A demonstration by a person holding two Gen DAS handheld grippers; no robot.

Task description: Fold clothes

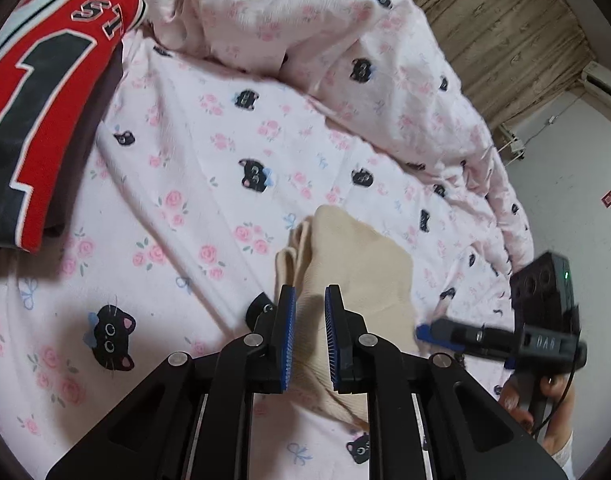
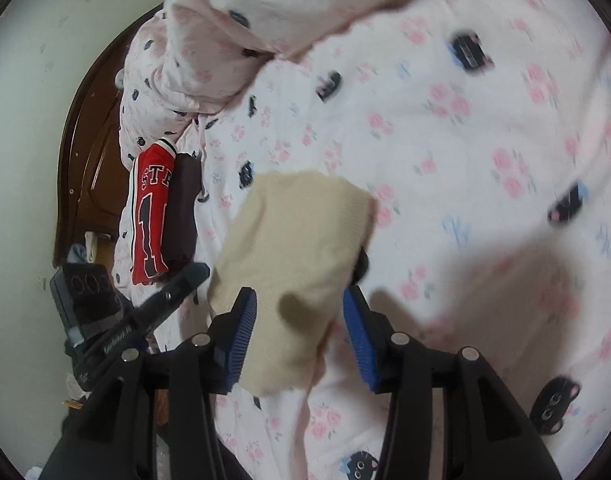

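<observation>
A beige folded garment (image 1: 357,268) lies on the pink cat-print bed sheet (image 1: 193,168). My left gripper (image 1: 310,300) hovers over its near part, jaws open a small way with the cloth showing between them, not pinched. In the right wrist view the same beige garment (image 2: 293,240) lies between and under the wide-open jaws of my right gripper (image 2: 299,306). The right gripper also shows in the left wrist view (image 1: 437,334), at the garment's right edge. The left gripper shows in the right wrist view (image 2: 193,274), at the garment's left edge.
A folded red jersey (image 1: 37,112) with a black number lies on a dark folded garment (image 1: 93,120) at the left. A bunched pink duvet (image 1: 345,40) lies along the far side. A dark wooden headboard (image 2: 89,152) and a white wall (image 2: 25,120) bound the bed.
</observation>
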